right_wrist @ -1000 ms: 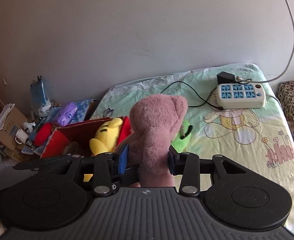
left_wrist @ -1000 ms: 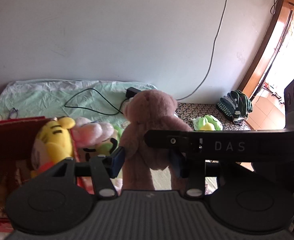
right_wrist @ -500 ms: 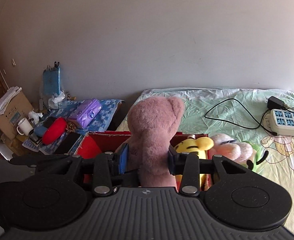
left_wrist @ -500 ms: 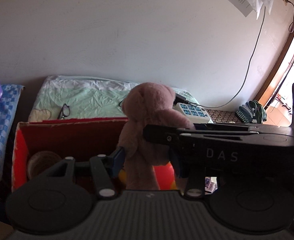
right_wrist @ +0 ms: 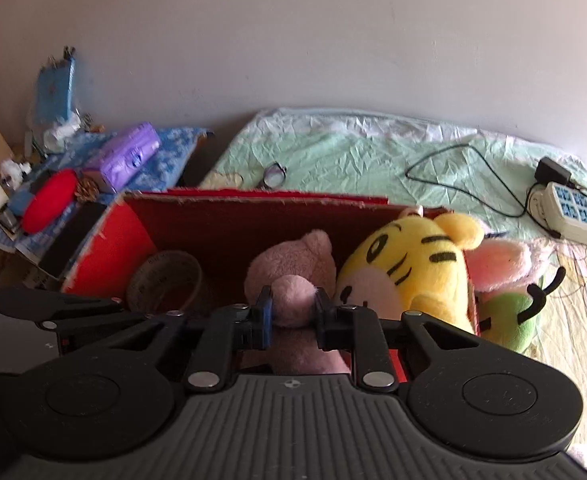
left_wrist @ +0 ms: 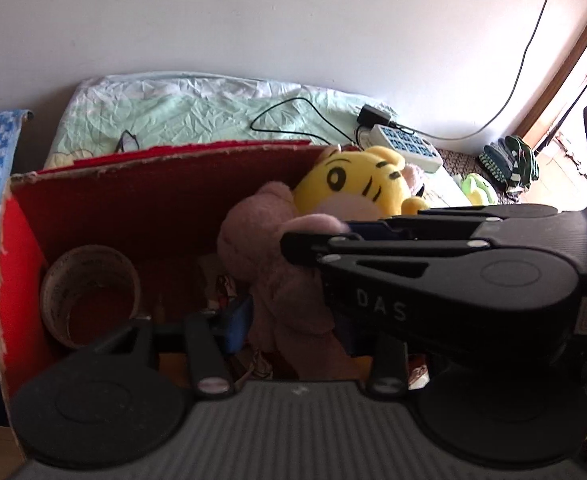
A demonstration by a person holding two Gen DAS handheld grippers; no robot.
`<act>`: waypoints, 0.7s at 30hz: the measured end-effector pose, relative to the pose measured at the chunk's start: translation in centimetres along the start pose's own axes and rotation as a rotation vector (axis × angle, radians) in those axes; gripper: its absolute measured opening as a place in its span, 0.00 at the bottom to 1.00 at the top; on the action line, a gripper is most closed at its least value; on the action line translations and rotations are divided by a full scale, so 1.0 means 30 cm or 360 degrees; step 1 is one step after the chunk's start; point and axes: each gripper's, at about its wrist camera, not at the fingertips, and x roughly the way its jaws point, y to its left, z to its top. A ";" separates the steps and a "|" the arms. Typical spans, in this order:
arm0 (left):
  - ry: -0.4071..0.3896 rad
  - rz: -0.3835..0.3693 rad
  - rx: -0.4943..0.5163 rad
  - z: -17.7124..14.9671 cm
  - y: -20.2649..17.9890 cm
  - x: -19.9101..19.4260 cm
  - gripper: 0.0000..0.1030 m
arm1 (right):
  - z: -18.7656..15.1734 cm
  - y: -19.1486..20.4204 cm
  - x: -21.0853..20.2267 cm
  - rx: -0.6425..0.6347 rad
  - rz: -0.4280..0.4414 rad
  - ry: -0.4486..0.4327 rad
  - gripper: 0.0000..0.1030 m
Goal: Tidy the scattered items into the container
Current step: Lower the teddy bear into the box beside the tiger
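Note:
A pink-brown teddy bear hangs inside the red cardboard box, held by both grippers. My left gripper is shut on its lower body. My right gripper is shut on one of its limbs, and crosses the left wrist view. The bear is low in the box, next to a yellow tiger plush that leans on the box's right wall. A roll of tape stands at the box's left side.
A pink plush and a green plush lie on the bed right of the box. A power strip with a black cable and glasses lie on the sheet. A cluttered side table stands to the left.
Both grippers have lowered the teddy bear from above the box rim down into the box, beside the tiger plush. Both stay shut on it.

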 end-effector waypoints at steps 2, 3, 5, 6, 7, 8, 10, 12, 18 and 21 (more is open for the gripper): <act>0.0038 -0.0015 -0.0005 -0.003 0.014 0.018 0.39 | -0.003 -0.003 0.024 0.0009 -0.0004 0.0037 0.21; 0.0052 -0.0022 -0.0008 -0.001 0.020 0.027 0.39 | -0.005 -0.004 0.033 0.0017 -0.0004 0.0052 0.21; 0.0071 -0.0041 -0.0014 0.001 0.026 0.038 0.39 | -0.012 -0.006 0.044 0.0027 -0.0009 0.0068 0.21; 0.0075 -0.0051 -0.0016 0.004 0.028 0.043 0.39 | -0.014 -0.007 0.047 0.0031 -0.0010 0.0067 0.22; 0.0079 -0.0056 -0.0016 0.008 0.028 0.048 0.39 | -0.014 -0.008 0.048 0.0038 -0.0011 0.0062 0.22; 0.0087 -0.0057 -0.0010 0.017 0.027 0.056 0.39 | -0.012 -0.010 0.051 0.0047 -0.0013 0.0056 0.22; 0.0092 -0.0056 0.0011 0.032 0.018 0.064 0.39 | -0.006 -0.015 0.055 0.0071 -0.0013 0.0042 0.22; 0.0089 -0.0057 0.0043 0.047 0.005 0.064 0.38 | 0.000 -0.022 0.051 0.0109 -0.0003 0.0022 0.22; 0.0028 -0.0001 0.0226 0.049 -0.051 0.047 0.38 | -0.006 -0.029 0.002 0.0153 0.0079 -0.0148 0.21; 0.0114 0.0016 0.0220 0.046 -0.033 0.081 0.49 | -0.012 -0.027 0.033 0.0161 0.0059 -0.0099 0.21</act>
